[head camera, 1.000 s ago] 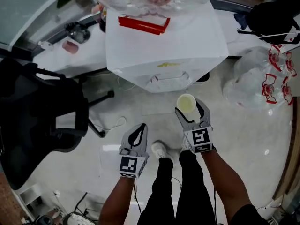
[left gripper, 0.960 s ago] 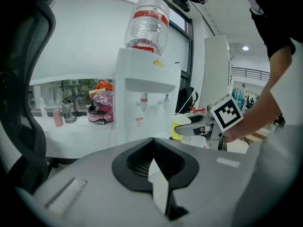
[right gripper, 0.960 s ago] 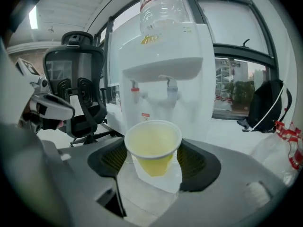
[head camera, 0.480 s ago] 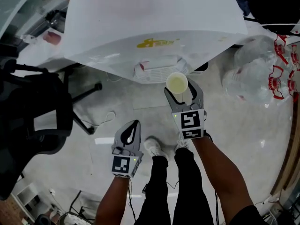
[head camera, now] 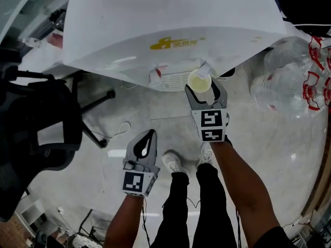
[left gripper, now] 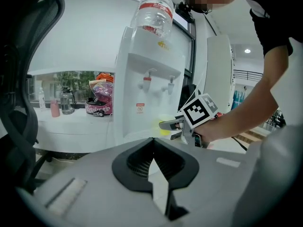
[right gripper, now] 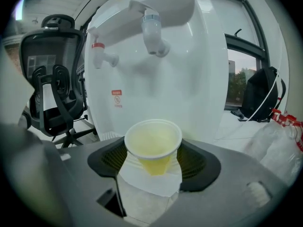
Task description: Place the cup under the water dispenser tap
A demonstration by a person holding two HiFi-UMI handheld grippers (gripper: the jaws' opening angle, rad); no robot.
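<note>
The pale yellow plastic cup (right gripper: 152, 143) stands upright between my right gripper's (right gripper: 152, 167) jaws, which are shut on its body. In the head view the cup (head camera: 199, 80) is at the front edge of the white water dispenser (head camera: 170, 19), beside the drip tray (head camera: 170, 79). The blue tap (right gripper: 154, 32) is above and beyond the cup, the red tap (right gripper: 101, 54) to its left. My left gripper (head camera: 145, 144) hangs lower left, shut and holding nothing. In the left gripper view the jaws (left gripper: 152, 160) meet, and the right gripper (left gripper: 177, 125) shows by the dispenser.
A black office chair (head camera: 36, 133) stands left of the dispenser. Clear water bottles (head camera: 289, 81) with red labels lie on the floor at right, with a black backpack (right gripper: 258, 96) behind them. The person's legs and shoes (head camera: 176, 164) are below the grippers.
My right gripper has carried the cup forward and down to the dispenser's drip tray. The left gripper has sunk a little. The head camera has come closer to the dispenser.
</note>
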